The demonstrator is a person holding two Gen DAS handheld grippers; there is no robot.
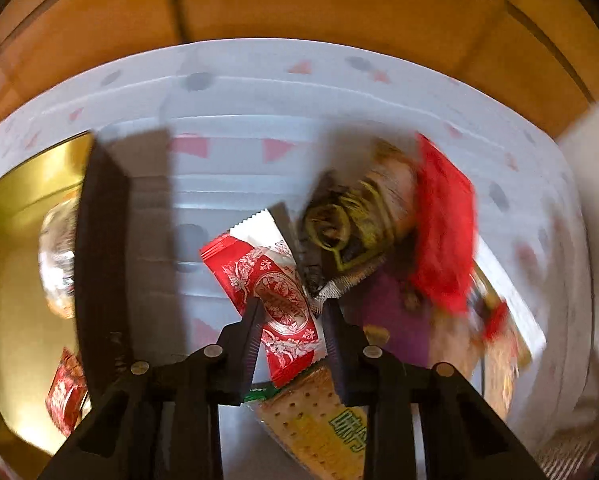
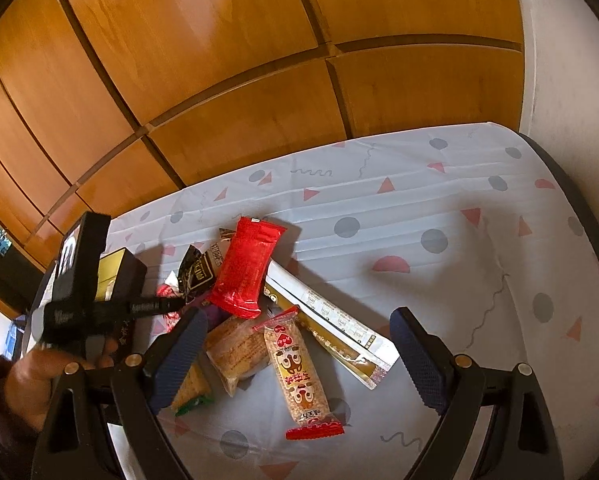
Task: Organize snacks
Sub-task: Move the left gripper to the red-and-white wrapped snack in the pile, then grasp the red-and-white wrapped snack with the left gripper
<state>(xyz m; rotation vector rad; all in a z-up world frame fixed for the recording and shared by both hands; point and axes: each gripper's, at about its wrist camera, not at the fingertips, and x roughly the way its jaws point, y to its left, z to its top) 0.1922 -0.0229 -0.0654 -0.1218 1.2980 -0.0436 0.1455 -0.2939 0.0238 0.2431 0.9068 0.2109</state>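
Observation:
My left gripper points steeply down and is shut on a red-and-white patterned snack packet, whose edges sit against both pads. Just beyond lies a pile: a dark packet with gold lettering, a plain red packet and a cracker packet. My right gripper hangs open above the same pile, touching nothing. Under it lie a rice stick with a cartoon face, the red packet, a puffed golden bar and a long white-and-gold sachet.
A gold-lined tin box with a dark wall stands left of the pile and holds a few snacks. A hand grips the left tool. The patterned tablecloth stretches bare to the right. A wooden panelled wall rises behind the table.

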